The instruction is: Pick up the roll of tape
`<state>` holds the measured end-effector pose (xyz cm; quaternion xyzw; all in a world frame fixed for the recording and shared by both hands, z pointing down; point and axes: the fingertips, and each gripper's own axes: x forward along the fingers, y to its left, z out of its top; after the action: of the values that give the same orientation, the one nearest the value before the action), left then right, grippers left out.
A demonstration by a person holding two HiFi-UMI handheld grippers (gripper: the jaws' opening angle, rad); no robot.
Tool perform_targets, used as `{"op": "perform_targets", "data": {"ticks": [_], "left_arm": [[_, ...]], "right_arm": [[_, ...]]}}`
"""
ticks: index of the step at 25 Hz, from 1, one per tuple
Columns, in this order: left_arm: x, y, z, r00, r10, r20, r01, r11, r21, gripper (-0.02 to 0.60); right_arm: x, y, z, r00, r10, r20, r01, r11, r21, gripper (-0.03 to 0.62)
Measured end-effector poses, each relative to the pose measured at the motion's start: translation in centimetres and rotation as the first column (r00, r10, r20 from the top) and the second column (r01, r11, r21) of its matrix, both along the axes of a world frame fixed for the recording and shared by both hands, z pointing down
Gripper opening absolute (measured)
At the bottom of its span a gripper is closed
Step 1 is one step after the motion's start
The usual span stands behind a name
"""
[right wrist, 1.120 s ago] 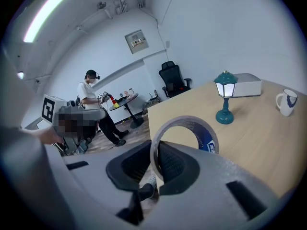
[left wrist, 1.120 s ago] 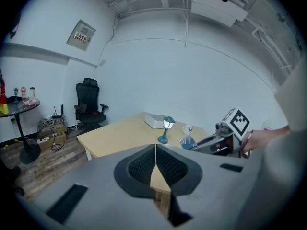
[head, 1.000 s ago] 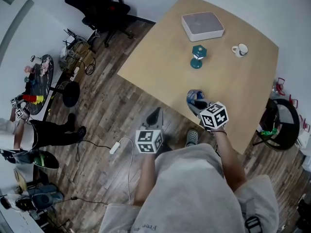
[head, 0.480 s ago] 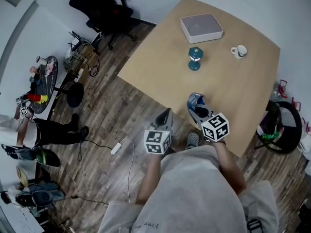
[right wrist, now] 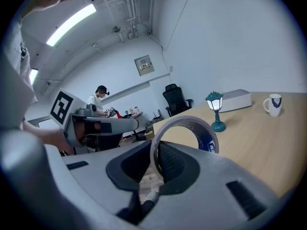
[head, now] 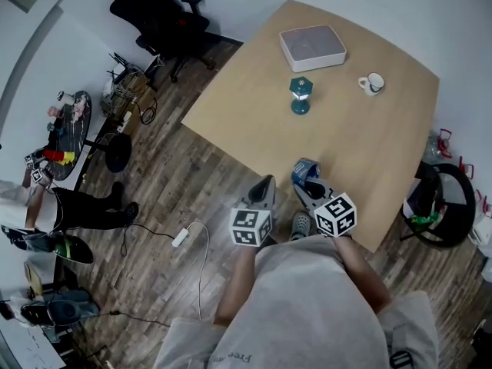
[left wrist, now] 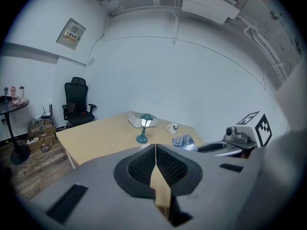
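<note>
You're in an office: a black swivel chair (head: 156,15) sits near the pale desk's (head: 246,106) left edge, with white walls around.

1. A light wooden table (head: 369,144) is seen standing on a plank floor (head: 165,171).
2. A flat white box (head: 312,48) is placed near the table's far edge.
3. A teal lantern-shaped lamp (head: 300,96) is stood upright near the box, not touching it.
4. A white mug (head: 371,84) is set to the lamp's right, apart from it.
5. A black office chair (head: 157,14) is parked by the wall.
6. A white adapter (head: 180,237) with its cable is laid on the floor.

Even bright light, fisheye-warped edges
</note>
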<state>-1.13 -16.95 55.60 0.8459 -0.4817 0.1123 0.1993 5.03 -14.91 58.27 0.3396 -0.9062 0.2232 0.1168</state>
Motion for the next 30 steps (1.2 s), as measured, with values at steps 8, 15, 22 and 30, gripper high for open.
{"op": "perform_targets", "data": {"ticks": [8,15,22,30], "left_arm": [[0.5,1.0,0.8,1.0,-0.012,0.011,0.012,1.0,-0.009,0.006],[-0.2,1.9,1.0,0.999,-0.034,-0.003,0.034,0.999,0.004,0.006],[-0.7,2.6,0.9,0.999,-0.042,-0.014,0.042,0.999,0.018,0.006],[-0.3,2.7,0.3,0.998,-0.041,-0.039,0.042,0.999,0.034,0.006]], "right_arm": [[1.5,0.3,0.4,1.0,0.006,-0.005,-0.006,1.0,0.008,0.048],[1.9,0.4,0.8,1.0,0.023,0.008,-0.023,1.0,0.008,0.046],[1.3,0.7,0.7,0.999,0.017,0.027,-0.018,1.0,0.015,0.046],[1.7,0.8,0.6,1.0,0.02,0.021,-0.02,1.0,0.021,0.048]]}}
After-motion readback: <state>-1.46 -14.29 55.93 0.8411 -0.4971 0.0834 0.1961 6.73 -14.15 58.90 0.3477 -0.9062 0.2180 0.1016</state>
